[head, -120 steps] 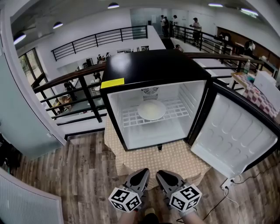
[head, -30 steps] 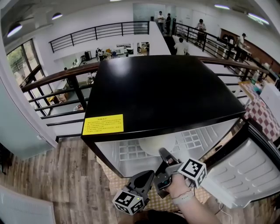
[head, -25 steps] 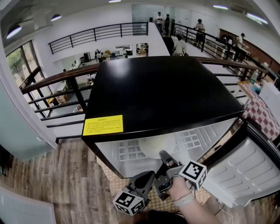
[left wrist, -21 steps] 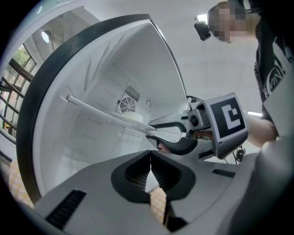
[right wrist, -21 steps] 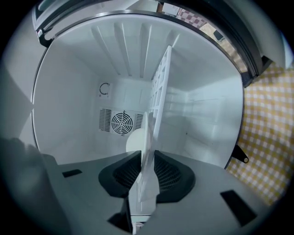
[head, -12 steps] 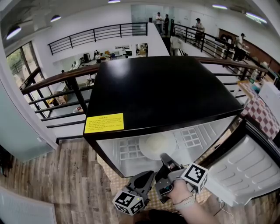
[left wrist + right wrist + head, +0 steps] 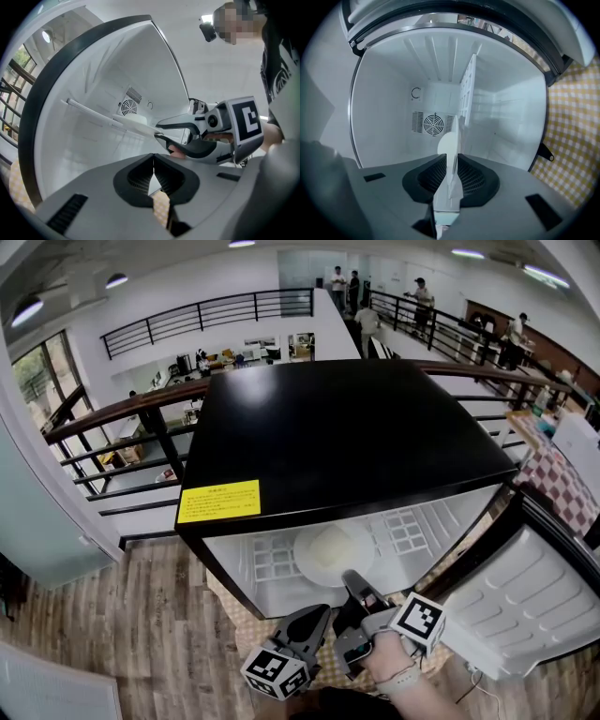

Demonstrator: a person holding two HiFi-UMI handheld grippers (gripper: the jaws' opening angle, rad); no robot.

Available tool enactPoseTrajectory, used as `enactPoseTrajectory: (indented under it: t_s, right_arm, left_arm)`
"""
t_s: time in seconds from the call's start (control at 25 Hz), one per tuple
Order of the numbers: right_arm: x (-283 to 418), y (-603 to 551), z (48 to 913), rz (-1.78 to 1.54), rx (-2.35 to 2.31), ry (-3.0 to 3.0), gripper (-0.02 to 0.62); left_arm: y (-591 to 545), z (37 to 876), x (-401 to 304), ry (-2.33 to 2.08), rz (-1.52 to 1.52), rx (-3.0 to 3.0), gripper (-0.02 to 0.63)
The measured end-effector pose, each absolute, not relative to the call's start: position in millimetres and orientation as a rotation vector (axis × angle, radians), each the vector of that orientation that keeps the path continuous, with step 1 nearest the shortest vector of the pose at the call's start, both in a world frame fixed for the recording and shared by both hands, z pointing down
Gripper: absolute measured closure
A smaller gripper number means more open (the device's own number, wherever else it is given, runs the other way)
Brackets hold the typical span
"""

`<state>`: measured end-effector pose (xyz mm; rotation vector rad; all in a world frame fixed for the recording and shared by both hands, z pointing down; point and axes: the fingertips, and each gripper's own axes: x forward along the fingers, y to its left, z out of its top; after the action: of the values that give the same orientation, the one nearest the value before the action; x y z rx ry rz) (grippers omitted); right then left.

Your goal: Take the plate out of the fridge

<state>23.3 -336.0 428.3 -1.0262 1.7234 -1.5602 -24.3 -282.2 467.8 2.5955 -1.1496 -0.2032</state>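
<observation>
A white plate (image 7: 333,554) lies on the wire shelf (image 7: 272,563) inside the open black mini fridge (image 7: 347,427). My right gripper (image 7: 354,579) reaches into the fridge opening and is shut on the plate's near rim. In the right gripper view the plate (image 7: 450,154) stands edge-on between the pads of that gripper (image 7: 449,183). My left gripper (image 7: 314,615) hangs lower, just outside the fridge front, shut with nothing in it. The left gripper view shows the plate (image 7: 133,121) on the shelf with the right gripper (image 7: 159,132) clamped on it.
The fridge door (image 7: 525,606) stands swung open to the right. A fan grille (image 7: 433,123) sits in the fridge's back wall. The fridge rests on a yellow checked cloth (image 7: 576,122). A railing (image 7: 122,413) and wooden floor (image 7: 122,615) lie to the left.
The right gripper's jaws have closed on the plate's rim. Gripper and plate have come a little toward the fridge front. The left gripper has stayed put.
</observation>
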Motion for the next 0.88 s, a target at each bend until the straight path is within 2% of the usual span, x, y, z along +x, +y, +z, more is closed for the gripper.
enactPoseTrajectory:
  t_s: [0.16,0.88]
  right_arm:
    - [31,-346,428,-1.539,-1.051,1.736,0.526]
    - [35,-325,433,-1.521,-1.071,1.670,0.543]
  left_arm:
    - [-282,467,-24,-1.148,-0.203,2.599,0.597]
    - [-279,466,-26,-1.161,-0.193,2.600,0.597]
